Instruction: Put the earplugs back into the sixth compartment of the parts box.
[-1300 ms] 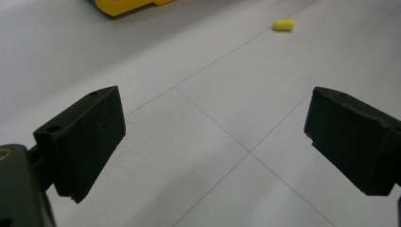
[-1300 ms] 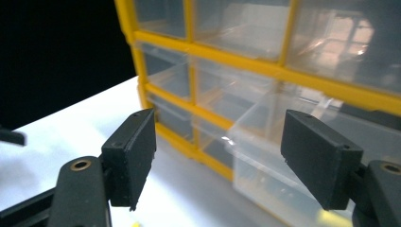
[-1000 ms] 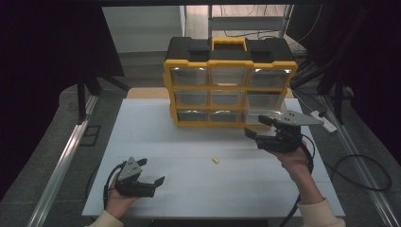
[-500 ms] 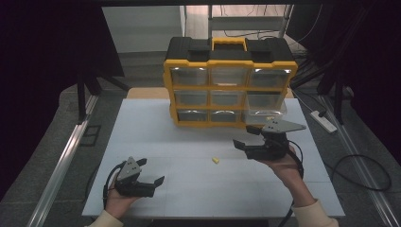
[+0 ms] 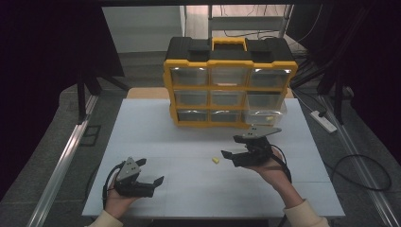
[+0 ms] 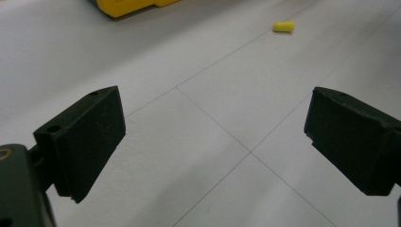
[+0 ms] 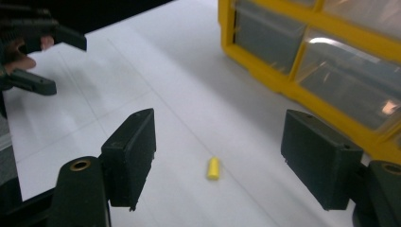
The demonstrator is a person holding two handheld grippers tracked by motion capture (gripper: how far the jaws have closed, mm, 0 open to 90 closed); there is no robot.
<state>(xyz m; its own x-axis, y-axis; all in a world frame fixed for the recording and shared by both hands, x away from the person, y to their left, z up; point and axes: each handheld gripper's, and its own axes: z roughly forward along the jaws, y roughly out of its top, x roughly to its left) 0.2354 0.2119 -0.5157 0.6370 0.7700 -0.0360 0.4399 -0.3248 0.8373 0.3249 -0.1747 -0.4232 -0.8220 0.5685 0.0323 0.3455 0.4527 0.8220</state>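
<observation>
White worktop (image 5: 156, 123) in the middle of the high view, dark floor on both sides. At its far edge, upper centre of the frame, stands a yellow organiser box (image 5: 230, 82) with a black top, a yellow handle and three rows of clear drawers. The lower right drawer (image 5: 265, 116) sits pulled out a little from the front; something yellowish lies inside it, too small to tell what.

A small yellow earplug (image 5: 215, 161) lies on the bare worktop, just right of centre in the high view, well in front of the box and apart from it. In the right gripper view the earplug (image 7: 213, 168) lies on its side, low centre of the frame, on the worktop between the lines of the two black jaws and beyond their tips; nothing touches it. In the left gripper view it (image 6: 283, 27) is a small shape in the upper right of the frame, far off.

Right hand-held gripper (image 5: 232, 156): held in the right hand at right of centre in the high view, jaws pointing toward frame left at the earplug, just beside it. Jaws released, spread wide, nothing between the pads. Grey plate on top, cable trailing behind the wrist.

Left hand-held gripper (image 5: 153, 182): lower left of the high view, low over the near part of the worktop, held in the left hand. Jaws released and wide apart, bare worktop between them. It also appears at the upper left of the right gripper view (image 7: 52, 61), well apart from the earplug.
</observation>
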